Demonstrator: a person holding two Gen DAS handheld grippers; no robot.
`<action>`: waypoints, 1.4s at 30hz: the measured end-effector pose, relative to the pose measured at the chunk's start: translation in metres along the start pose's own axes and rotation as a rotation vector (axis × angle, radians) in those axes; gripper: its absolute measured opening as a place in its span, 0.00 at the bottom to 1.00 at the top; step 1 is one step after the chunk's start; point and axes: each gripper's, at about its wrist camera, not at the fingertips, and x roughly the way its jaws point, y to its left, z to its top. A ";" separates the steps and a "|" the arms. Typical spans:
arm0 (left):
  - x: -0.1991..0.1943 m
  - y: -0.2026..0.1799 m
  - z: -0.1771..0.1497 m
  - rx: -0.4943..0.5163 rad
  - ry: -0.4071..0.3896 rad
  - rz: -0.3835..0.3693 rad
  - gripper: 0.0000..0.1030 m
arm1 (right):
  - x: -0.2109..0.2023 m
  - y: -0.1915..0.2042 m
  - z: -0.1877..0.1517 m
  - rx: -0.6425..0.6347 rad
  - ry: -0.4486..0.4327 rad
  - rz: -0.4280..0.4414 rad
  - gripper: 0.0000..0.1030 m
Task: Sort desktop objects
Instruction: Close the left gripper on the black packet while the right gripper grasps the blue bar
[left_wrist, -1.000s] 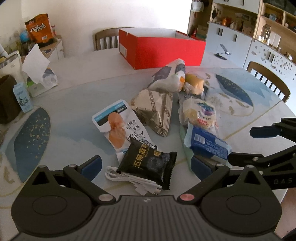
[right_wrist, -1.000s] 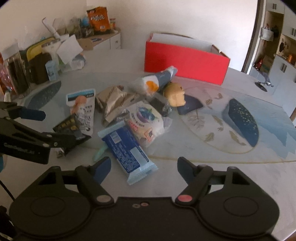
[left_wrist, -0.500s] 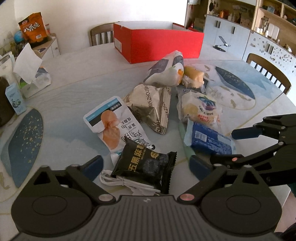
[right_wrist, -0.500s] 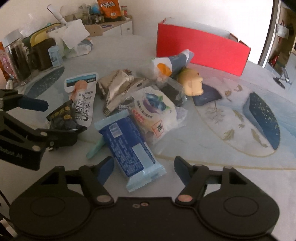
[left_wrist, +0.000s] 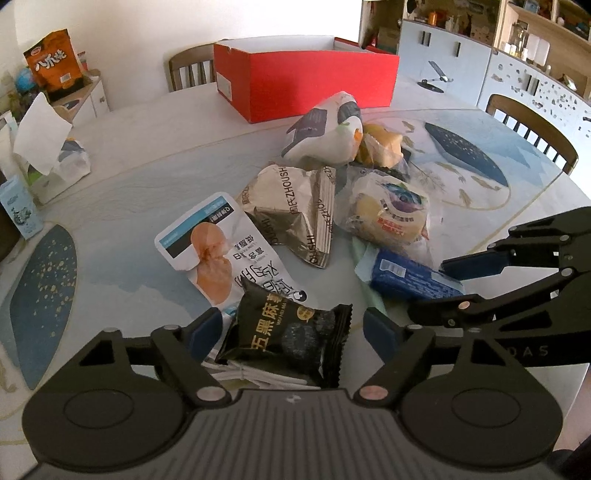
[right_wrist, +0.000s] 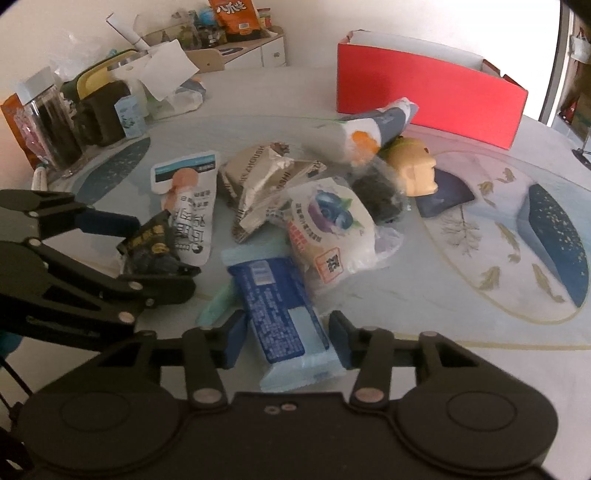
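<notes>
Both my grippers came down over the pile in the last second and both sets of jaws are closing now, so two pickups are starting at once. Nearest me, my right gripper (right_wrist: 284, 338) straddles the blue foil-wrapped wafer bar with pale blue ends (right_wrist: 280, 314); a second ago it lay ahead of wide jaws, now the blue pads sit just beside its long edges with a sliver of gap, not yet pressing as far as I can tell. The bar lies flat on the table, long axis running away from me and tilted slightly left, near sealed end under my palm, far end by the blueberry-print white bread bag (right_wrist: 328, 229). My left gripper (left_wrist: 293, 332) brackets the black sesame snack pouch with gold lettering (left_wrist: 286, 339), which sits on a coiled white cable (left_wrist: 258, 376); the left pad is close to the pouch edge, the right one apart, nothing held. Its long axis runs across the jaws, lettering upright to me. Far back, the open red cardboard box (left_wrist: 306, 85) is the likely drop target.
</notes>
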 end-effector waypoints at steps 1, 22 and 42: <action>0.000 0.000 0.000 0.003 -0.001 0.001 0.78 | 0.000 0.000 0.000 -0.003 0.001 -0.002 0.45; -0.003 0.001 0.000 -0.009 -0.014 -0.019 0.55 | -0.013 0.004 0.003 0.031 -0.026 0.022 0.37; -0.024 0.002 0.005 -0.044 -0.045 -0.051 0.46 | -0.051 0.006 0.012 0.076 -0.101 0.040 0.37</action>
